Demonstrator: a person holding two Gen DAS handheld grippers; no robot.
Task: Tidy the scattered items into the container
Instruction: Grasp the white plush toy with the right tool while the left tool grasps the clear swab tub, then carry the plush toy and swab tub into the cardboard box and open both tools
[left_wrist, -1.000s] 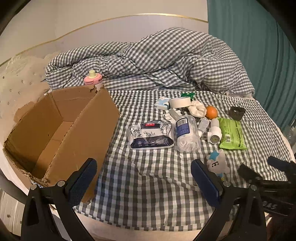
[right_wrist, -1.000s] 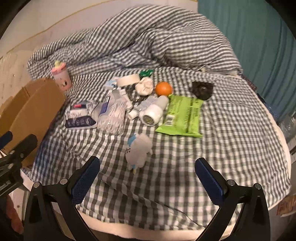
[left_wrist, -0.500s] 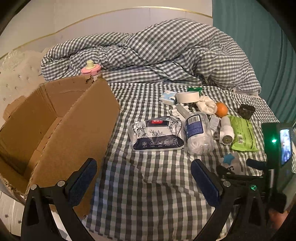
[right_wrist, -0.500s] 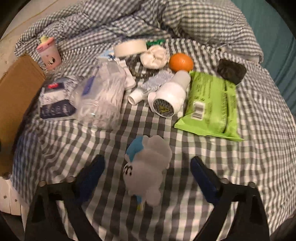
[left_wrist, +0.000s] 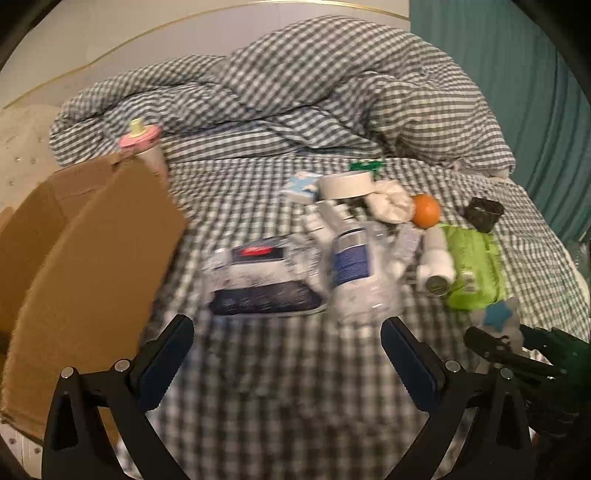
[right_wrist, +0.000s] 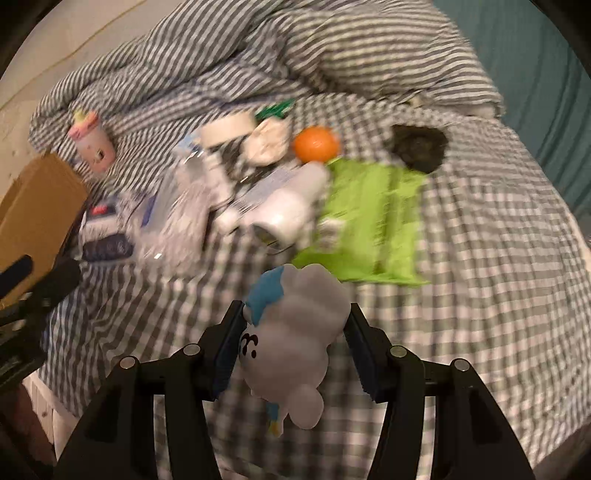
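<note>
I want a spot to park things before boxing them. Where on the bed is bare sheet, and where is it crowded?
Bare sheet lies between the cardboard box and the dark packet, along the near edge under the left gripper, and right of the green wipes pack. The middle is crowded: bottle, tape roll, orange packed together.

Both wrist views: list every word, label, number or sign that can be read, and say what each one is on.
No text reads clearly in either view; both are motion-blurred.
Dark pouch: a red label and rows of white print, too blurred to read.
Clear bottle: a blue label, print unreadable.
Green wipes pack: a white barcode patch, no legible digits.
White plush toy: only a drawn black face mark, not lettering.
</note>
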